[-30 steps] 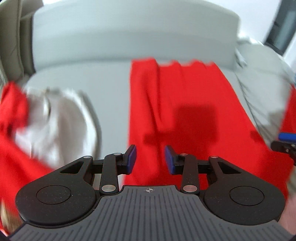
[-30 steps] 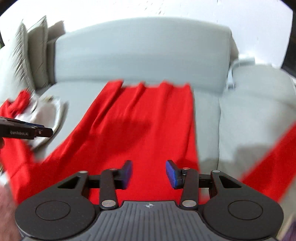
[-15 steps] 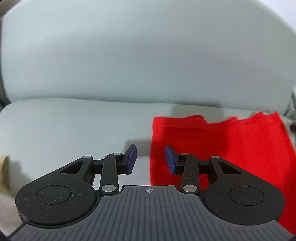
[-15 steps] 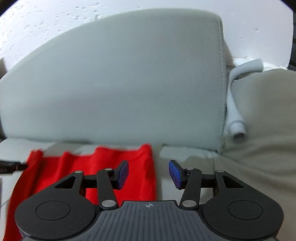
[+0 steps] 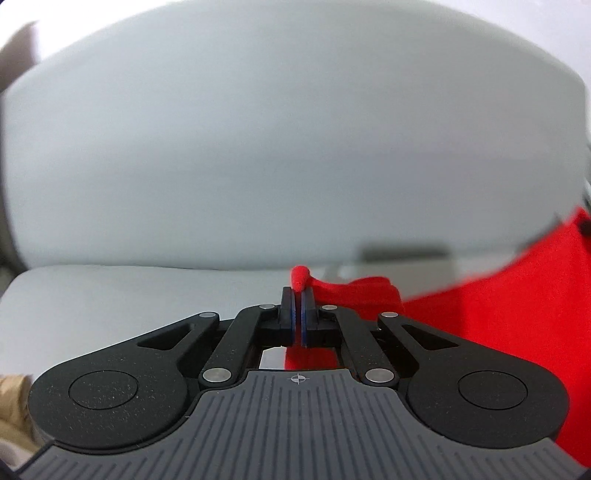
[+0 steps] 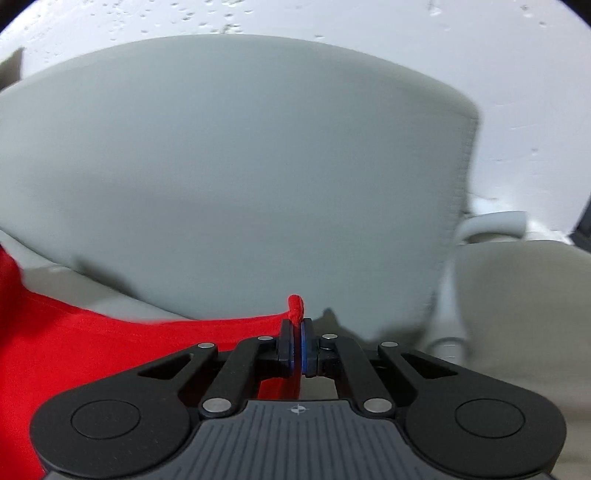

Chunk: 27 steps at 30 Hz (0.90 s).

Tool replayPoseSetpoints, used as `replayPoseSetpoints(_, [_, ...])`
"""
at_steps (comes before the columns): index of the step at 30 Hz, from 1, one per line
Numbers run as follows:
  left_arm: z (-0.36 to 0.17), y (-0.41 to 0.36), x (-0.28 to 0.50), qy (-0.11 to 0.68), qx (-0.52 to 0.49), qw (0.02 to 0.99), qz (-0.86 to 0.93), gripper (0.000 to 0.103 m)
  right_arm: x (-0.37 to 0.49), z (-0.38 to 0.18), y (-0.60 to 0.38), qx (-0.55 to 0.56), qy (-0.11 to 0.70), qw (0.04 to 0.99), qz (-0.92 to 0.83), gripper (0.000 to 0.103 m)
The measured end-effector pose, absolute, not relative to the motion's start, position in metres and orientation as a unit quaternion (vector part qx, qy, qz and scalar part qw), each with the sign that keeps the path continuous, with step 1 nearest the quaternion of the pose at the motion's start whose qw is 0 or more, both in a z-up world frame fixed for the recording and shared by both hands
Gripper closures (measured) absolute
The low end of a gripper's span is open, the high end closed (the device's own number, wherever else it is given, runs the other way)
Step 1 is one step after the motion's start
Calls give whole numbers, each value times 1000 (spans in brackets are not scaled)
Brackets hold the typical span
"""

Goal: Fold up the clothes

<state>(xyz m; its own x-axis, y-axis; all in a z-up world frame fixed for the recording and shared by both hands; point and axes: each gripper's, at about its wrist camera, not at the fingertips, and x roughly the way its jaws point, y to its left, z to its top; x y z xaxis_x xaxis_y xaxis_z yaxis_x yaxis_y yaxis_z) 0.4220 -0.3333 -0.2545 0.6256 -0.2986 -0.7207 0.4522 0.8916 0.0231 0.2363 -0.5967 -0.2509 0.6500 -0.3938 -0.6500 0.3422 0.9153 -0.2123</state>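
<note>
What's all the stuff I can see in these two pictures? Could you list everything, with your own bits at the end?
Red garment: one, red, lying on the sofa seat; each far corner is pinched up in a pair of tongs.
Sofa back cushion: one, pale grey, upright behind the garment.
Sofa seat: one, pale grey, under the garment.
Second cushion: one, beige-grey, right of the back cushion.
White curved part: one, white, behind the second cushion; cannot tell what it is.
Wall: white, speckled, behind the sofa.
Tan item: one, at the lower left edge of the left view; unclear.
Left tongs: one, black with blue pads, shut on a garment corner.
Right tongs: one, the same, shut on the other corner.
</note>
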Motion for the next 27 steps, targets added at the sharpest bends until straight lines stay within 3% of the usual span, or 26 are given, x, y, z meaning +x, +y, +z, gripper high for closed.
replayPoseSetpoints(5, [-279,-352,424,380,179,891,-173,99,240,-275,-606,-1,405,885,-230,96])
replayPoseSetpoints(6, [-279,-357,421,375,194,891,-166,95,242,-272,-605,3,407,883,-234,93])
replayPoseSetpoints(8, [-272,-358,418,372,207,893,-145,82,242,-259,-607,18,413,881,-230,78])
replayPoseSetpoints(9, [-266,-353,414,372,201,895,-139,78,237,-251,-608,31,407,884,-228,58])
replayPoseSetpoints(12, [-246,-333,400,375,183,899,-129,63,211,-218,-605,69,373,898,-221,47])
replayPoseSetpoints(14, [-234,-318,386,386,171,897,-133,58,183,-200,-598,92,371,900,-208,44])
replayPoseSetpoints(16, [-221,-299,362,414,147,886,-152,57,156,-187,-584,111,378,899,-193,30])
replayPoseSetpoints(17, [-214,-287,343,434,133,875,-168,57,142,-183,-578,118,382,897,-185,29])
replayPoseSetpoints(20, [-208,-270,285,478,127,844,-206,57,104,-179,-546,99,403,894,-168,32])
replayPoseSetpoints(23, [-209,-256,218,500,119,819,-254,57,62,-193,-519,45,420,890,-174,51])
replayPoseSetpoints(24, [-216,-257,206,502,121,816,-260,57,52,-200,-518,53,428,885,-174,67])
replayPoseSetpoints(25, [-218,-254,181,501,128,813,-269,57,42,-208,-519,69,436,880,-175,72])
replayPoseSetpoints(27, [-225,-256,150,501,140,808,-275,59,30,-224,-529,105,441,873,-178,72])
